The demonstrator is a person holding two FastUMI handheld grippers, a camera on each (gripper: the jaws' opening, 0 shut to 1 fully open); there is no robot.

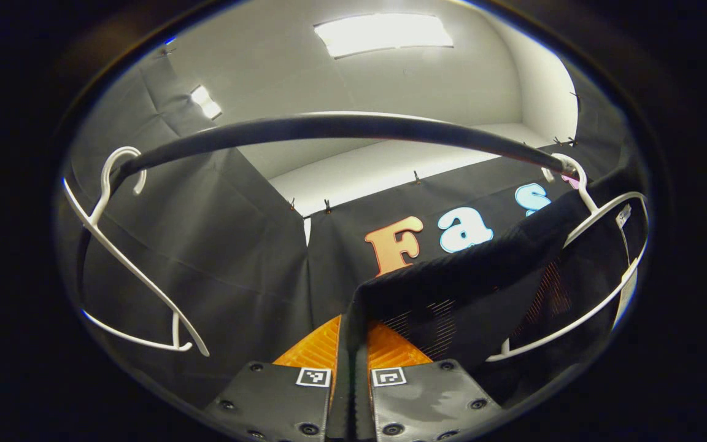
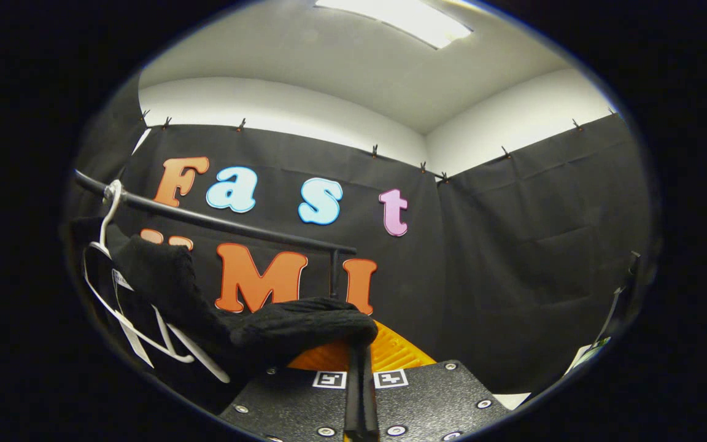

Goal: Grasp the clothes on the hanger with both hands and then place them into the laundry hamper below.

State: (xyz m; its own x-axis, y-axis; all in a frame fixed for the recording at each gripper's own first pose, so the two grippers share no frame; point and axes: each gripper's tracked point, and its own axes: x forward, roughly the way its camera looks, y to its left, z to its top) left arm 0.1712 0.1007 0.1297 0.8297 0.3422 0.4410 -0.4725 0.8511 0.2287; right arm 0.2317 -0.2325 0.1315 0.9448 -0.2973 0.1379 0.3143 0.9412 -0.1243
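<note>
in the left gripper view the left gripper is closed, its orange fingers pinching an edge of the black garment. the cloth runs up and right to a white hanger hooked on the dark rail. an empty hanger hangs far left, with open room between the two. in the right gripper view the right gripper is closed on another edge of the garment, which sags left to its hanger under the rail; open space lies to the right.
</note>
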